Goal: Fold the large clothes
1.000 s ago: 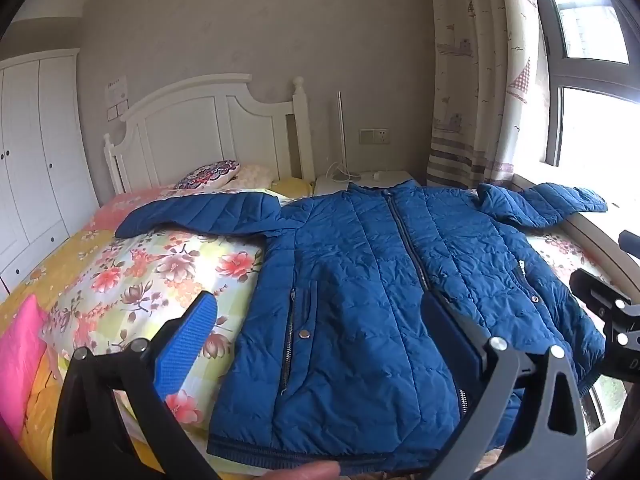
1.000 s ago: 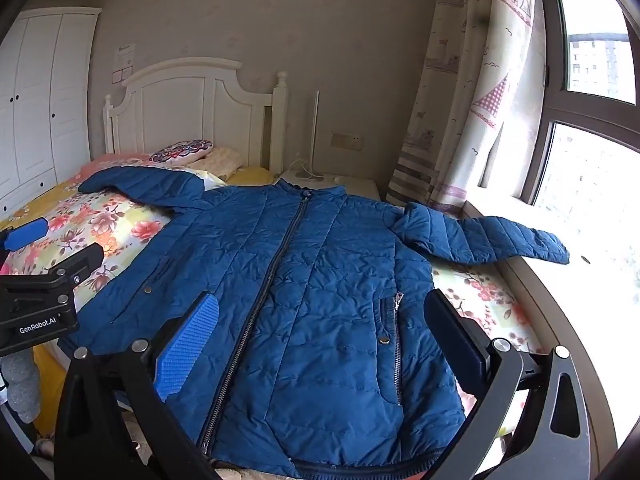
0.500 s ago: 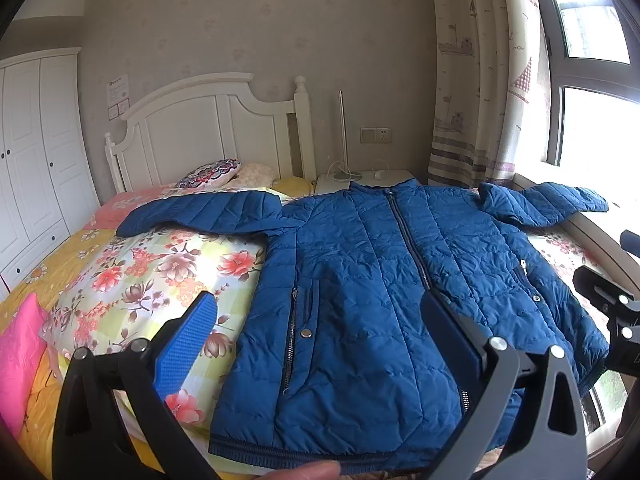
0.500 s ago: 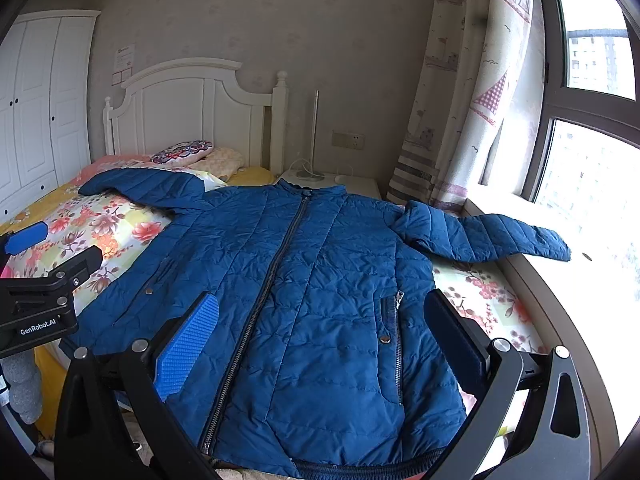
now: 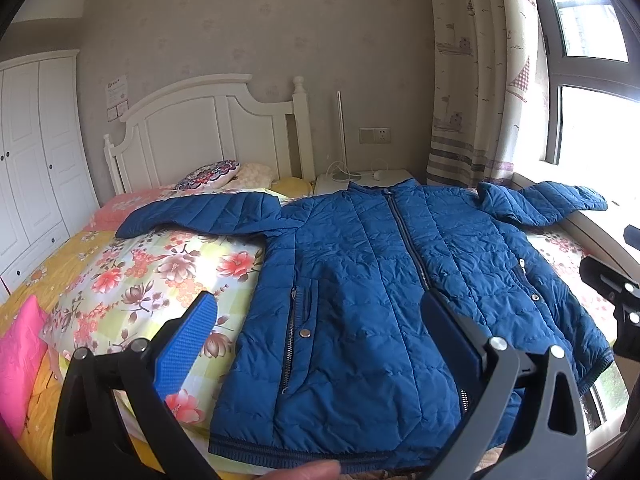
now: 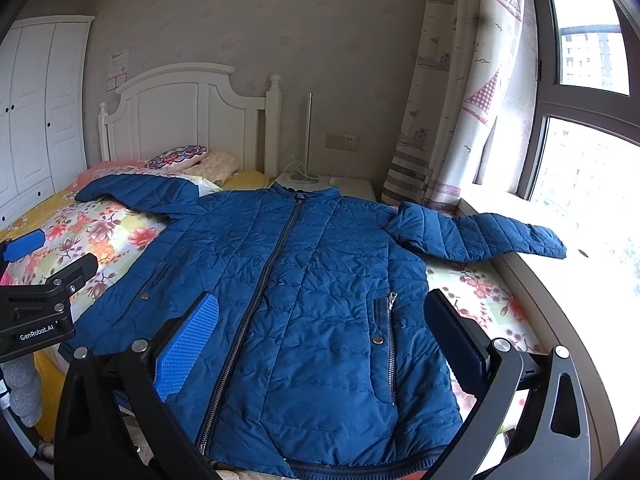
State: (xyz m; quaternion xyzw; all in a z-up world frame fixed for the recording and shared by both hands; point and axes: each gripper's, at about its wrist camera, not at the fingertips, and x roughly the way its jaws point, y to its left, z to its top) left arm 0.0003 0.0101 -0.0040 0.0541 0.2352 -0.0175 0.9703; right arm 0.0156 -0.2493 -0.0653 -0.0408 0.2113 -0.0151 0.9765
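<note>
Blue jacket (image 5: pixel 380 288) spread flat, front up and zipped, on the bed (image 5: pixel 132 276).

Both sleeves lie out sideways, the right one reaching onto the sill (image 6: pixel 532 276), the other across the floral quilt. The hem sits at the bed's near edge, just under both tools. Left gripper (image 5: pixel 320 320) and right gripper (image 6: pixel 322 320) hover above the hem, jaws wide and holding nothing. Bare quilt lies open left of the jacket.
</note>
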